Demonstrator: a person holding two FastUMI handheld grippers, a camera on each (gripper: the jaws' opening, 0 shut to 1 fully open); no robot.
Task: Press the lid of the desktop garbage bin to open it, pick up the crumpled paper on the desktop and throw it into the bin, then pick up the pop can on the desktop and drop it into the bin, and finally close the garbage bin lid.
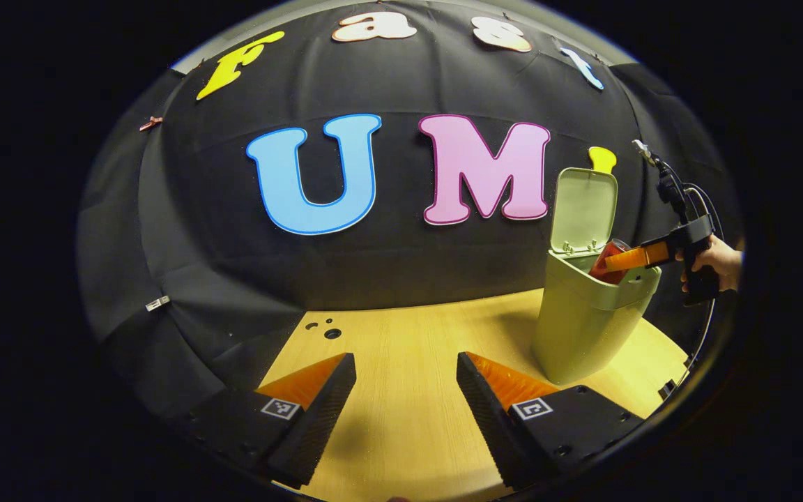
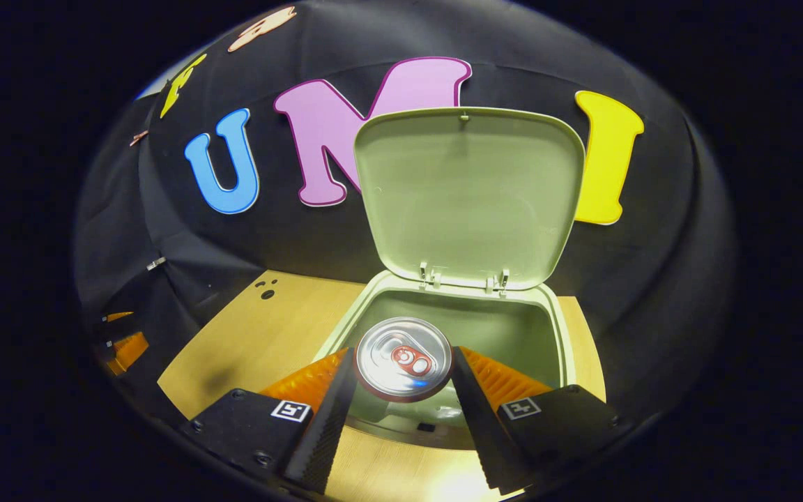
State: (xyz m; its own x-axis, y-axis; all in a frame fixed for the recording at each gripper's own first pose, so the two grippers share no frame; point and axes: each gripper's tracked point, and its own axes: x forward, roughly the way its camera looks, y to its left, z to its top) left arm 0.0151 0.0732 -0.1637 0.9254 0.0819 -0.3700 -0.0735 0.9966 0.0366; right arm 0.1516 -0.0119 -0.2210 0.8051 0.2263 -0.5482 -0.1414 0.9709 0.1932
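**Can poised over the open bin, ready to drop**

The can [image 2: 403, 359] sits pinched between the two fingers of the right gripper [image 2: 401, 390], its silver top with the pull tab facing the camera. In the right gripper view it hangs directly above the mouth of the bin [image 2: 560, 328], inside the line of the rim. The left gripper view shows the same thing from the side: the can [image 1: 607, 259], tilted, partly below the bin's rim, with a hand [image 1: 712, 259] holding the right gripper behind it.

This looks like the third step, dropping the can. The next move calls for spreading the right jaws so the can falls in, then drawing the gripper back clear of the lid [image 2: 470, 192], which stands upright on its hinges at the back of the bin. After that the lid must be pushed down.

What lies inside the bin is hard to tell; the can hides most of the interior, and no paper can be made out on the table [image 1: 401, 362].

The left gripper [image 1: 405, 397] hovers low over the table, well apart from the bin, jaws spread and holding nothing.
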